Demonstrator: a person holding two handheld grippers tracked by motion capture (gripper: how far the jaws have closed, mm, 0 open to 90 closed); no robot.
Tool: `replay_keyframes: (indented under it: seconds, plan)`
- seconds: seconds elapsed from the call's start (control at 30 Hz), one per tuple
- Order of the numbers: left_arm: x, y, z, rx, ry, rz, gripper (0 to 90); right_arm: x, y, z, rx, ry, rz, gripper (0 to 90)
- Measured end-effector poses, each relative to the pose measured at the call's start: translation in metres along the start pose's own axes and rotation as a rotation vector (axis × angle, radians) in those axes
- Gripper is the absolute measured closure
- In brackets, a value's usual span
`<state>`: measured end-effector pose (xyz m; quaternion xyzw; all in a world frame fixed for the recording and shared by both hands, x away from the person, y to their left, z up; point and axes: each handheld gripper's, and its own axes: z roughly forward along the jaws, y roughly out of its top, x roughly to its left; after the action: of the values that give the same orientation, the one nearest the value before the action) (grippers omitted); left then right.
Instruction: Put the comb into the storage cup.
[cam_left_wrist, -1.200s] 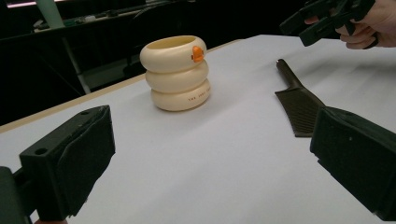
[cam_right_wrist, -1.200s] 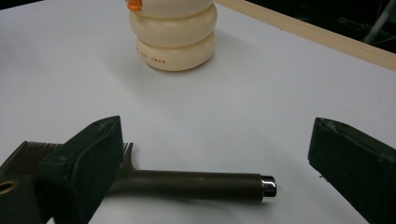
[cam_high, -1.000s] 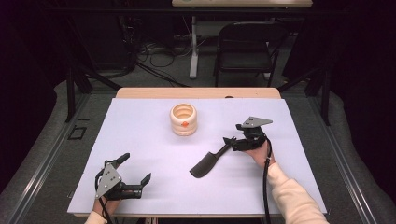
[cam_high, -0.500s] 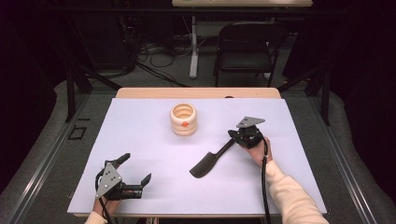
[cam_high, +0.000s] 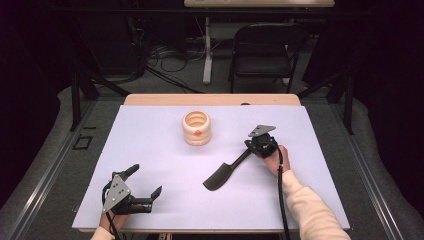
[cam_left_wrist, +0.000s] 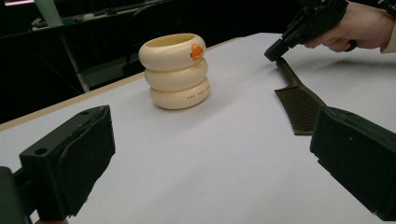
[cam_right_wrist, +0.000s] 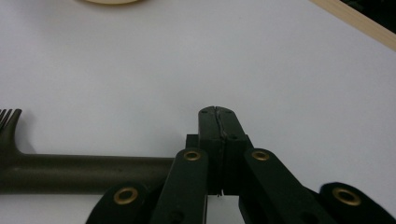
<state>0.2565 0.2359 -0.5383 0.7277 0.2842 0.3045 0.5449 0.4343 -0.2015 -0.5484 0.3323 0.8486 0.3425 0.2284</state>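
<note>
I have the right gripper pinched together on the handle tip of the dark comb, which lies flat mid-table, right of the cream ringed holder. Its long axis runs diagonally, with the toothed head toward me and left and the handle away and right. It looks light, stiff and thin, best held by the handle. My left gripper rests spread apart, empty
</note>
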Motion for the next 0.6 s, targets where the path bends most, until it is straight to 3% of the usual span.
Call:
replay_keyframes:
  seconds: [0.6]
  plan:
    - [-0.0004, 0.0002, 0.0004, 0.002, -0.001, -0.001, 0.0, 0.0015, -0.0011, -0.0031, 0.069, 0.014, 0.004, 90.0]
